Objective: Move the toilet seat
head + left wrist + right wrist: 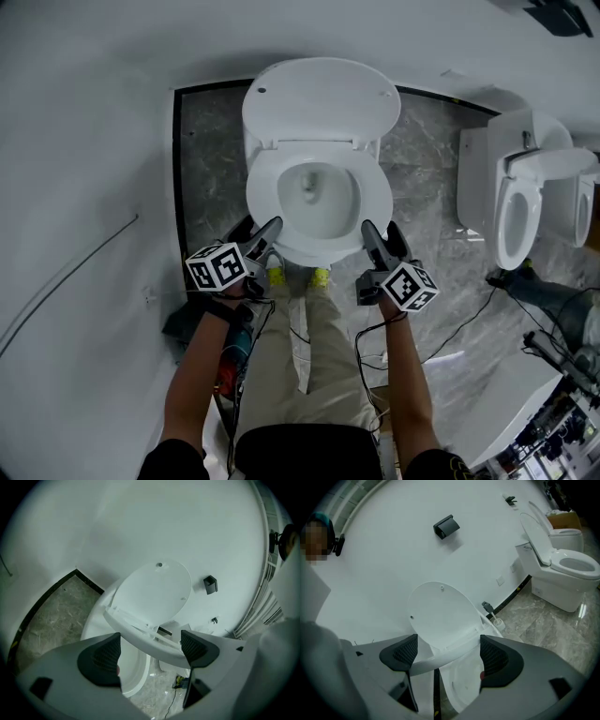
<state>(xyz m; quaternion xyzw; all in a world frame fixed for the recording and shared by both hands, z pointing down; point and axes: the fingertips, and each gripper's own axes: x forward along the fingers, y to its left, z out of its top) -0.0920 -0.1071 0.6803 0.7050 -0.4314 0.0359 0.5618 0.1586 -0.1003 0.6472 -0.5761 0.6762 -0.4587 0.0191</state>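
Note:
The white toilet stands against the wall with its lid raised. The seat lies around the bowl. My left gripper is at the seat's front left and my right gripper at its front right, both open. In the left gripper view the seat's rim runs across the gap of the left gripper, below the lid. In the right gripper view the seat's rim crosses between the jaws of the right gripper, under the lid. Contact cannot be told.
A second toilet with its lid up stands to the right, also in the right gripper view. A black wall fixture hangs above. A toilet brush sits by the wall. Cables trail over the marble floor. My yellow shoes touch the bowl's front.

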